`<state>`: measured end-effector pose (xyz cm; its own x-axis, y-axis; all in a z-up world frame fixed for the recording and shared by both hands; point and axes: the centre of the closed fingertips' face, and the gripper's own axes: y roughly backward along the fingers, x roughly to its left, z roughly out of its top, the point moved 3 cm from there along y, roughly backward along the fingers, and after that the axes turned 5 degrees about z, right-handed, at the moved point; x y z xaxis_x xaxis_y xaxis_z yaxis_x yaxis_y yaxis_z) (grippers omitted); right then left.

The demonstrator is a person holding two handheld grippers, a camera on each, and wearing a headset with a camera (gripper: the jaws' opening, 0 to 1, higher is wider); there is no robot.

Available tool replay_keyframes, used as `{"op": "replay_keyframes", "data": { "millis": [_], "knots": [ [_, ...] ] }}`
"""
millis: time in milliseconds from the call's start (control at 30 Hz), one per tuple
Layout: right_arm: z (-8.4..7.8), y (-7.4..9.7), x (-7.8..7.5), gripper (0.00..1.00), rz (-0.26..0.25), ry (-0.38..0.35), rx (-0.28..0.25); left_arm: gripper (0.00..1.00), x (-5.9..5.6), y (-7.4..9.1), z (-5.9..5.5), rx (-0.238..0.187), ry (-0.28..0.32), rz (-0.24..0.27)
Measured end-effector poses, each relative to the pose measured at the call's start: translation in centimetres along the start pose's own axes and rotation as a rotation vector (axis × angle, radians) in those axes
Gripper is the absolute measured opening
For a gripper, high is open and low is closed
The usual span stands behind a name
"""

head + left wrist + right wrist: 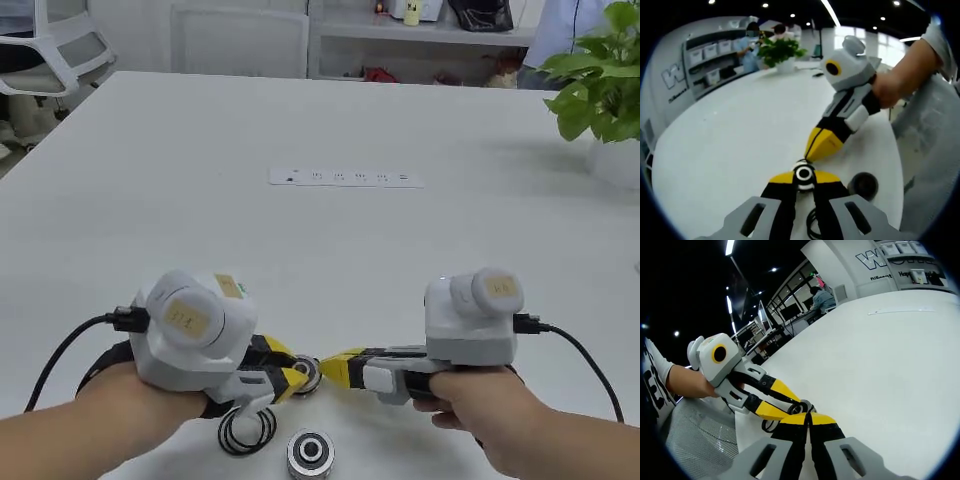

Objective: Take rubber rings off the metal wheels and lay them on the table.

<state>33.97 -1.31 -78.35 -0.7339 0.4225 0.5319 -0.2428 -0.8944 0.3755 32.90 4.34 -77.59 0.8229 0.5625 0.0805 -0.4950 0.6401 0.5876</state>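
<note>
Scene: At a white table (320, 130), a person brings two handheld grippers tip to tip over a small metal wheel.
Left gripper: The left gripper (292, 378) has its yellow jaws closed around the held wheel (804, 173), clamping it from both sides just above the tabletop.
Right gripper: The right gripper (808, 417) has its jaws drawn together into a narrow point at the wheel's rim. Whether they pinch any rubber cannot be told.
Rings off: The loose rings (247, 430) lie as thin black loops on the table, just beside the left gripper.
Second wheel: The second wheel (311, 452) sits near the loops, at the person's edge of the table.
Handling: The wheel looks dense, hard and smooth, and probably slips unless it is clamped firmly. The rings look light, soft and stretchy, and likely snap back if released early.
Where to hold: Judging from this, the wheel is best gripped across its flat faces and the ring hooked at its outer edge, then peeled sideways.
</note>
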Motion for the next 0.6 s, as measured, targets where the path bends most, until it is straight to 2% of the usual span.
{"op": "replay_keyframes", "data": {
  "millis": [600],
  "knots": [
    [0.06, -0.14, 0.79, 0.0, 0.026, -0.001, 0.008, 0.13, -0.12, 0.06, -0.04, 0.004, 0.001, 0.0]
  ]
}}
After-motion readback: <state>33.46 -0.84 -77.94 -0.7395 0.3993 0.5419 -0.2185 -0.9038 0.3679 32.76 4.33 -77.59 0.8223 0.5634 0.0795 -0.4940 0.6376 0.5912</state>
